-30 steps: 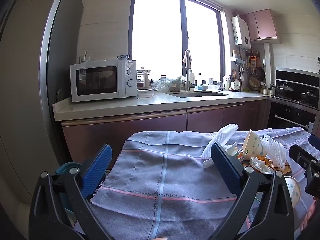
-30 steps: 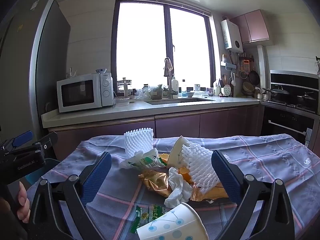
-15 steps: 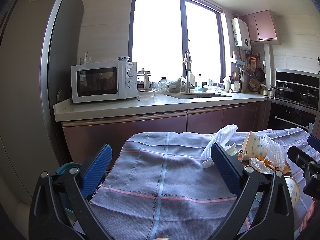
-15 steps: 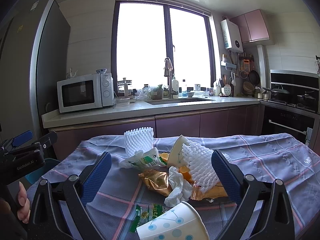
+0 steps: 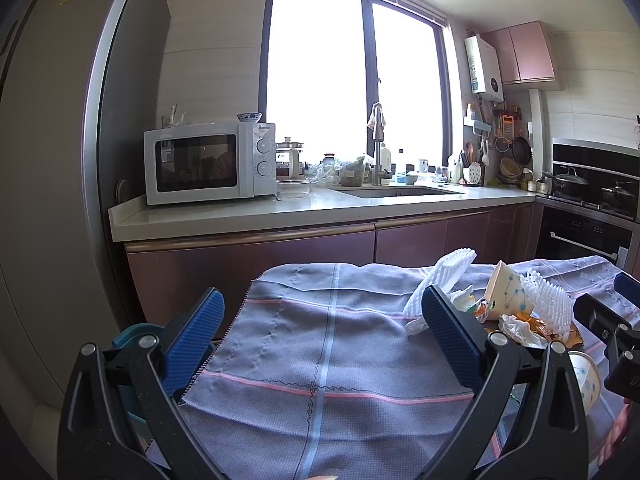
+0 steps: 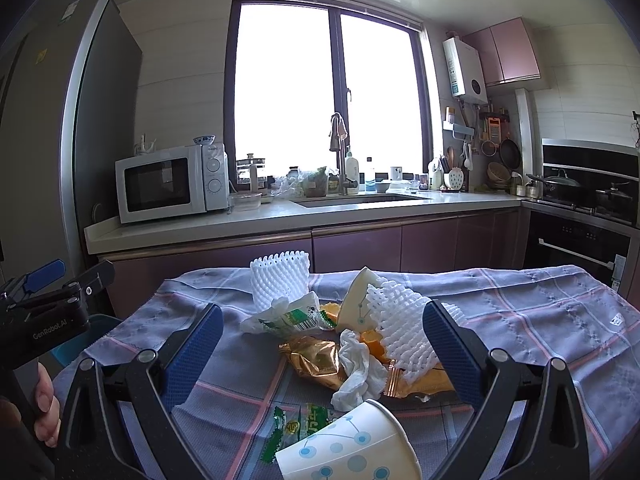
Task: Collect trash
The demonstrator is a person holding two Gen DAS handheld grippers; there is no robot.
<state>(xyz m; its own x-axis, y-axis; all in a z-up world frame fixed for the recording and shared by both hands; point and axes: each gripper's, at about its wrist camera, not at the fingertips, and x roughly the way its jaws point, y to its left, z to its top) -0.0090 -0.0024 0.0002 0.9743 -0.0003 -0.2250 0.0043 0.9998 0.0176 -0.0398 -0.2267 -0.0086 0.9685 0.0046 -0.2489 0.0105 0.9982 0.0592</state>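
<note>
Almost nothing has changed in the last second, so I judge the collecting is not yet begun. The left gripper (image 5: pixel 320 340) hovers wide open over the bare left side of the grey checked tablecloth (image 5: pixel 340 360). The right gripper (image 6: pixel 320 344) is open too, framing the trash near the cloth's middle: white foam fruit nets (image 6: pixel 404 328), crumpled white tissue (image 6: pixel 356 372), shiny golden foil wrapper (image 6: pixel 312 356), and a dotted paper cup (image 6: pixel 352 444) lying at the near edge.

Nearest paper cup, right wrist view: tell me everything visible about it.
The paper cup is white with a pattern of blue dots joined by thin lines. It lies tipped on its side on the plaid tablecloth, rim toward the trash pile, partly cut off by the frame's bottom edge. A green wrapper sits against it. Nothing grips it.
</note>
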